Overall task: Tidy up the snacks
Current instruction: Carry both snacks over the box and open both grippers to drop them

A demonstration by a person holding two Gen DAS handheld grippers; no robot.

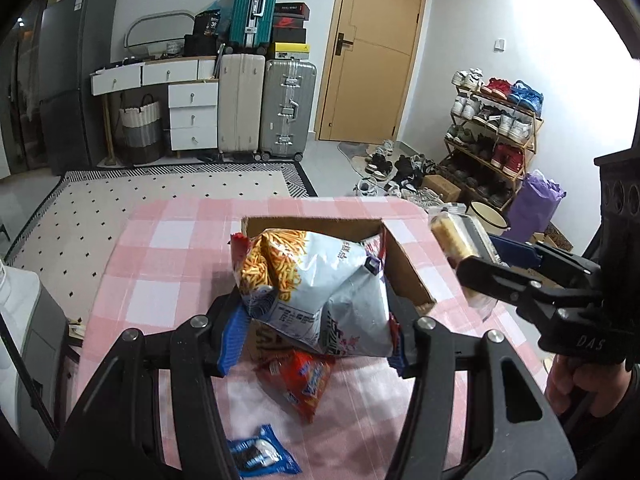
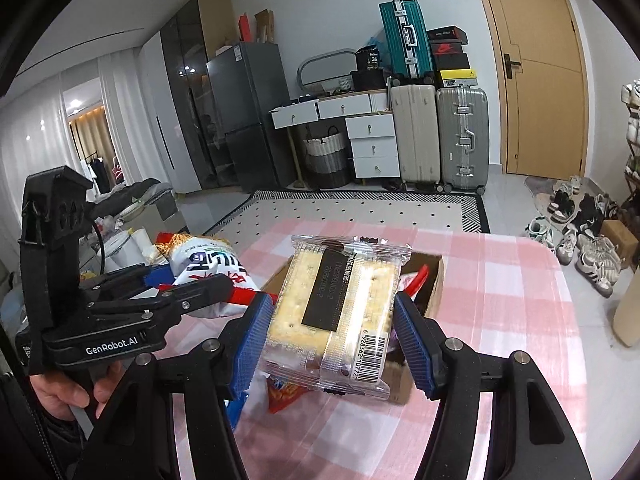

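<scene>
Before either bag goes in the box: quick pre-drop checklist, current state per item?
1. Left gripper clamped on the chip bag: ok, pads press both sides.
2. Right gripper clamped on the cracker pack: ok.
3. Cardboard box open on top: ok.
4. Room left inside the box: cannot tell, both held bags block the view.
5. The two grippers apart from each other: ok, a gap shows in both views.
6. Table cleared of snacks: not ok, the red packet and blue packet lie on the checked cloth.
</scene>
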